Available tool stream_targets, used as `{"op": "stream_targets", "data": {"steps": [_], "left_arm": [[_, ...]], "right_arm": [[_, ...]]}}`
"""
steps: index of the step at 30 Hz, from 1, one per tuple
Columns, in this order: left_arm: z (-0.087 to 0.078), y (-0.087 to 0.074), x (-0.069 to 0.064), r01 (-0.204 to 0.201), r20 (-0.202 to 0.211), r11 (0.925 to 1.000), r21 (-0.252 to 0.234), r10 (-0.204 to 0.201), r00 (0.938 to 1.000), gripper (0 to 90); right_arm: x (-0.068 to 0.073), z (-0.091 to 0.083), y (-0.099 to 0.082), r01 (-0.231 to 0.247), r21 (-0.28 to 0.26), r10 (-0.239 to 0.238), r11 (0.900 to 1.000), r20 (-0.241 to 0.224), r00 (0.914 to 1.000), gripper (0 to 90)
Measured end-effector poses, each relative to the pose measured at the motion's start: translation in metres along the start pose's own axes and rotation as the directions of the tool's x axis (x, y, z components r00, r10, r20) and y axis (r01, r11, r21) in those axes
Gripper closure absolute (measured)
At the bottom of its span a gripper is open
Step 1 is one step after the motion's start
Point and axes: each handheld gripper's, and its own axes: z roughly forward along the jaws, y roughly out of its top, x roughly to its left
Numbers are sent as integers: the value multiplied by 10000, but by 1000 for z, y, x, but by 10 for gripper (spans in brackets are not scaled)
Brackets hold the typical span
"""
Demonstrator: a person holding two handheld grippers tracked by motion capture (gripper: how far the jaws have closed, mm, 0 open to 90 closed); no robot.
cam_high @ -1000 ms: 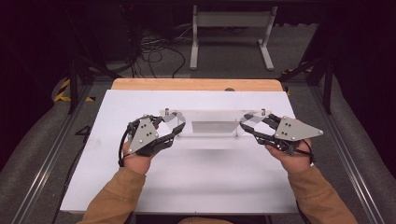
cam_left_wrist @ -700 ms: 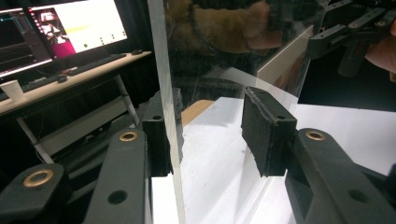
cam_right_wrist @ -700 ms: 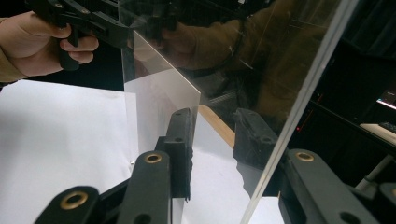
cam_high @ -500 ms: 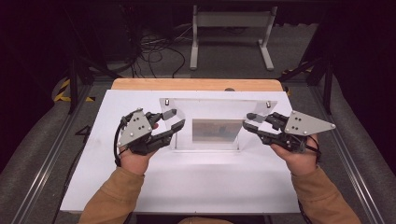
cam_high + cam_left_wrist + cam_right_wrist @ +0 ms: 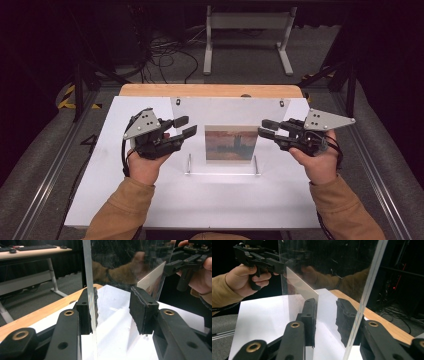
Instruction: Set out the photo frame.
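Clear acrylic is what you have between both sets of fingers: a transparent picture frame (image 5: 227,131) standing upright near the middle of the white surface (image 5: 150,200), with a small reddish picture (image 5: 231,143) showing in its lower middle. The wooden edge of the bench (image 5: 210,90) runs just behind it.

Your left gripper (image 5: 183,126) reaches in from the left side of the frame. In the left gripper view the panel's edge (image 5: 88,277) lies against the left-hand finger (image 5: 85,312), while the other finger (image 5: 142,308) stands apart from it with a bare gap, so these fingers are parted around the panel and not clamped on it.

Your right gripper (image 5: 265,128) comes in from the right side. In the right gripper view the thick clear edge (image 5: 369,290) crosses in front of the right-hand finger (image 5: 345,317), and the thin white card (image 5: 302,287) inside the frame ends close by the left-hand finger (image 5: 309,315). These fingers look parted around the frame as well, though whether either pad truly presses on it is hard to tell through the glare.

Your other hand shows beyond the panel in each gripper view.
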Motion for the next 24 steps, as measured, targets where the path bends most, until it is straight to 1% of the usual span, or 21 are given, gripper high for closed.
{"op": "stream_targets", "data": {"steps": [3, 5, 6, 9, 12, 14, 15, 16, 17, 18, 19, 20, 22, 24], "left_arm": [[2, 0, 2, 118, -19, 9999, -40, -118, 9999, 561], [4, 0, 4, 117, -27, 9999, -50, -117, 9999, 561], [5, 0, 5, 159, -32, 9998, -111, -159, 9999, 560], [6, 0, 7, 185, -35, 9998, -86, -185, 9998, 559], [8, 0, 10, 294, -80, 9995, -95, -295, 9995, 557], [11, 0, 14, 240, -153, 9997, -102, -242, 9996, 555], [12, 0, 14, 398, -134, 9991, -111, -399, 9991, 555], [12, 0, 14, 398, -134, 9991, -111, -399, 9991, 554], [14, 0, 17, 437, -188, 9990, -115, -439, 9989, 553], [14, 0, 17, 437, -188, 9990, -115, -439, 9989, 552], [16, 0, 19, 515, -182, 9986, -84, -516, 9985, 552], [17, 0, 20, 671, -163, 9976, -141, -673, 9976, 548], [19, 0, 23, 656, -228, 9978, -121, -658, 9976, 547], [20, 0, 25, 712, -226, 9974, -126, -715, 9972, 546]], "right_arm": [[-4, 2, -1, -182, -86, 182, 9998, -42, 9998, 665], [-6, 3, -2, -343, -215, 342, 9992, -51, 9994, 664], [-7, 3, -3, -372, -243, 371, 9990, -43, 9993, 663], [-9, 5, -3, -483, -289, 482, 9984, -37, 9988, 660], [-12, 6, -3, -577, -290, 576, 9979, -45, 9983, 657], [-16, 9, -4, -658, -355, 657, 9972, -29, 9978, 648], [-18, 10, -5, -659, -379, 659, 9971, -15, 9978, 643], [-18, 10, -5, -659, -379, 659, 9971, -15, 9978, 643], [-20, 12, -6, -638, -441, 641, 9970, 68, 9979, 629], [-21, 13, -6, -582, -450, 590, 9973, 155, 9981, 621], [-21, 13, -6, -582, -450, 590, 9973, 155, 9981, 621], [-22, 16, -7, -559, -523, 576, 9971, 328, 9978, 607], [-22, 16, -8, -534, -550, 555, 9971, 380, 9977, 597], [-23, 18, -9, -458, -617, 495, 9970, 588, 9970, 579]]}}
